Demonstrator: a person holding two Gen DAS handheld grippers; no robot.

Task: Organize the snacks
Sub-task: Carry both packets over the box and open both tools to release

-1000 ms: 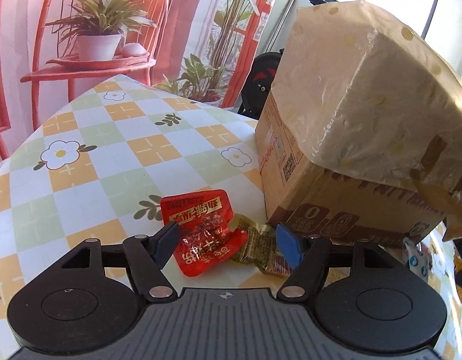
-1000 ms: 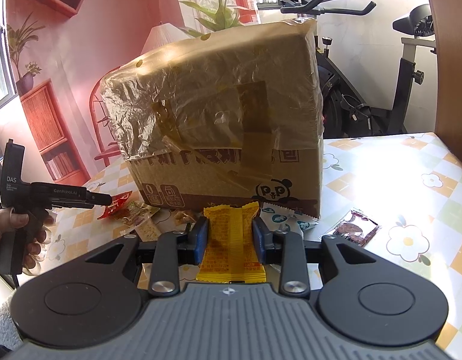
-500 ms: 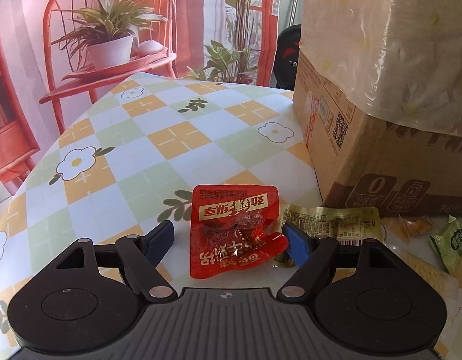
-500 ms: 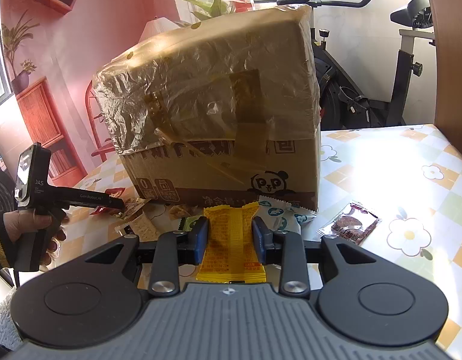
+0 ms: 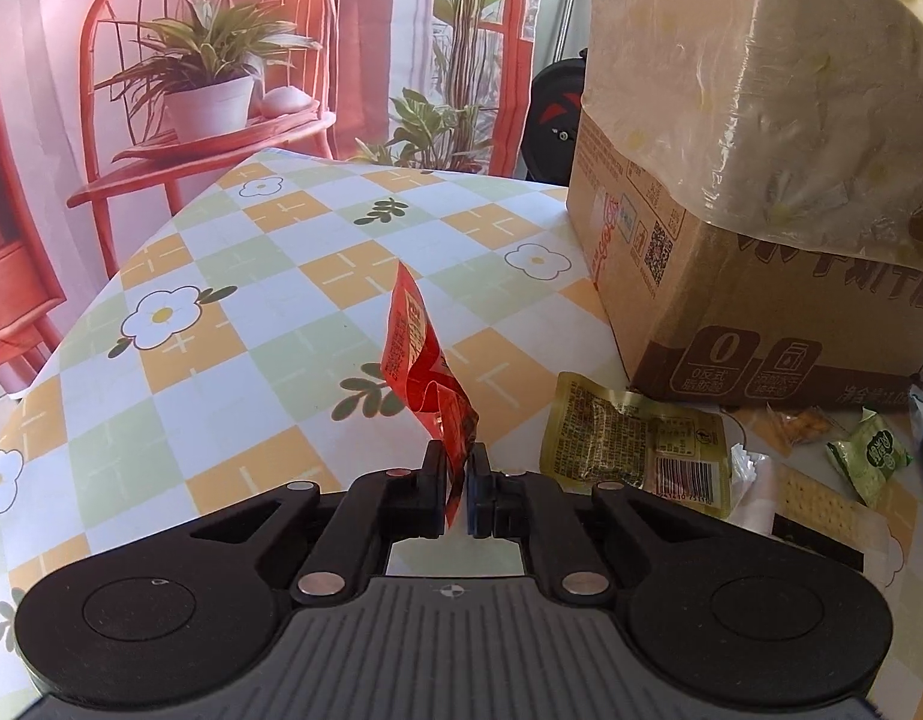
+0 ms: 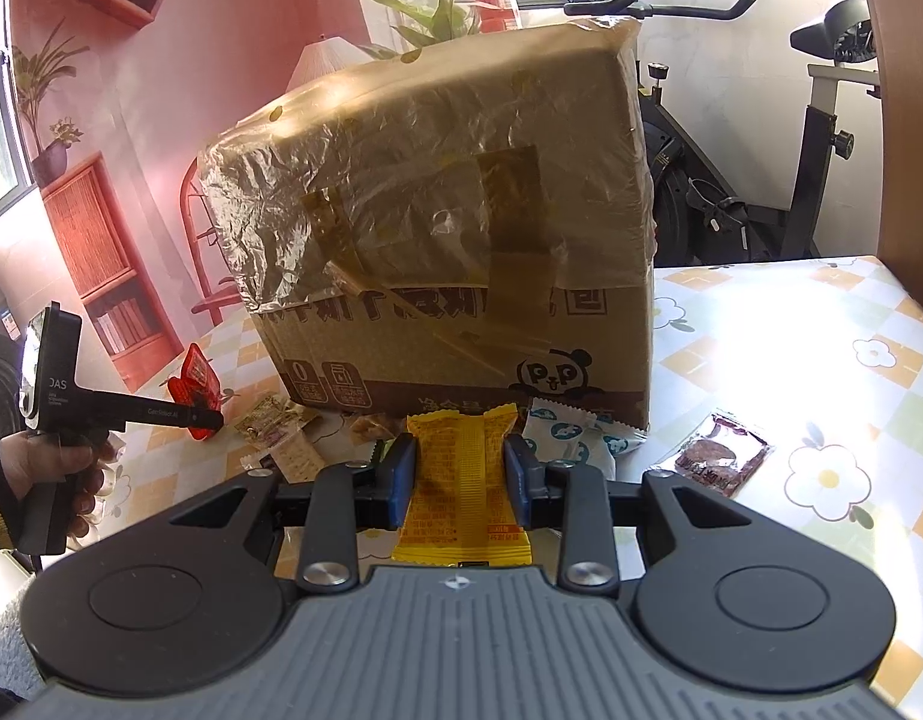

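Since before: left gripper [image 5: 459,468] has clamped shut on the red snack packet [image 5: 422,360], which lay flat between its wide jaws half a second ago and now stands crumpled on edge, pinched at its lower corner.
Left gripper, other view: held in a hand [image 6: 47,468] at the left, red packet at its tip, just above the table.
Right gripper [image 6: 461,468]: unmoved, its blue pads squeezing a yellow snack packet [image 6: 461,480] by both long edges.
Cardboard box [image 6: 461,252]: upright mid-table, top wrapped in taped plastic film.
Loose snacks: olive packet [image 5: 635,444] beside the red one; white-and-blue packet [image 6: 572,435] against the box; dark red packet [image 6: 722,459] to the right.
Table [image 5: 221,324]: checked floral cloth.
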